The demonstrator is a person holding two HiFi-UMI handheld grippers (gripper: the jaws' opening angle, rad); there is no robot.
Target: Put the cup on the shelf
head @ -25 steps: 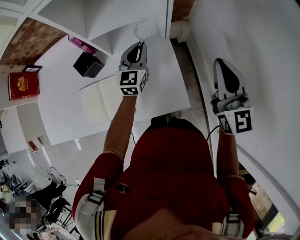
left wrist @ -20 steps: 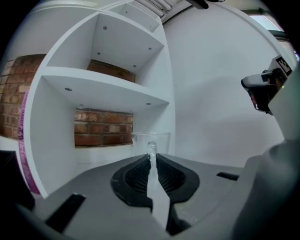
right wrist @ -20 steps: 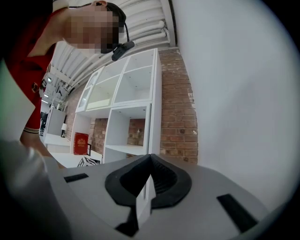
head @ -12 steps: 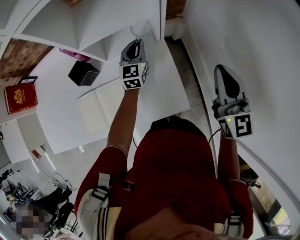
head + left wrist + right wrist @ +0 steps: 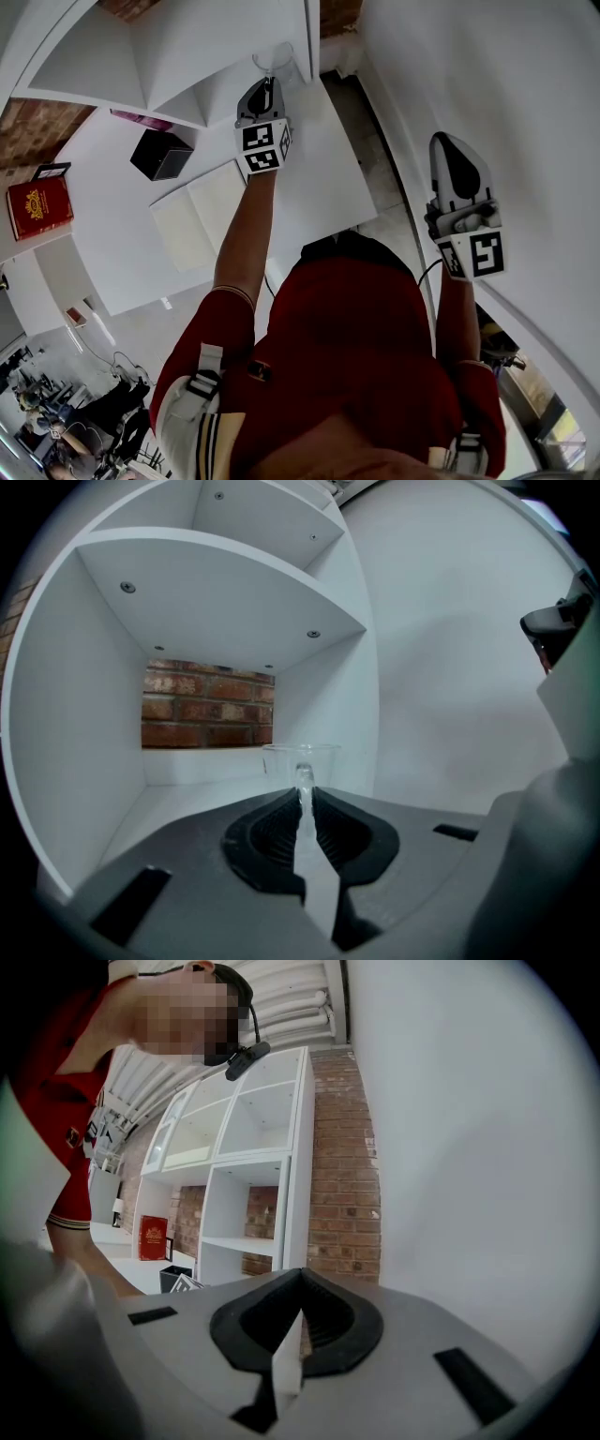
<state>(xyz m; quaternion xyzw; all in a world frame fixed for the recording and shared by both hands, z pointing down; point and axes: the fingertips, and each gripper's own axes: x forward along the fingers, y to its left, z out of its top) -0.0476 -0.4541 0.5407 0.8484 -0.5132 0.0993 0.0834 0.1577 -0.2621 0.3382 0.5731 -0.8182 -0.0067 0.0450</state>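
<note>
A clear plastic cup [image 5: 277,58] [image 5: 300,758] hangs at the mouth of a white shelf [image 5: 178,52] compartment, level with its floor [image 5: 187,797]; brick shows through the open back. My left gripper [image 5: 268,84] [image 5: 303,794] is shut on the cup, the near side of the cup pinched between the jaws. I cannot tell whether the cup's base touches the shelf floor. My right gripper [image 5: 441,127] [image 5: 301,1286] is held up beside the white wall, jaws together with nothing between them.
Below the shelf a white table [image 5: 323,178] carries a black box [image 5: 159,155], an open white notebook [image 5: 200,214] and a pink item [image 5: 141,117]. A red book [image 5: 39,203] stands further left. A white wall [image 5: 487,75] runs along the right.
My left gripper has carried the cup forward, from over the table to the shelf opening. The right gripper has hardly moved.
</note>
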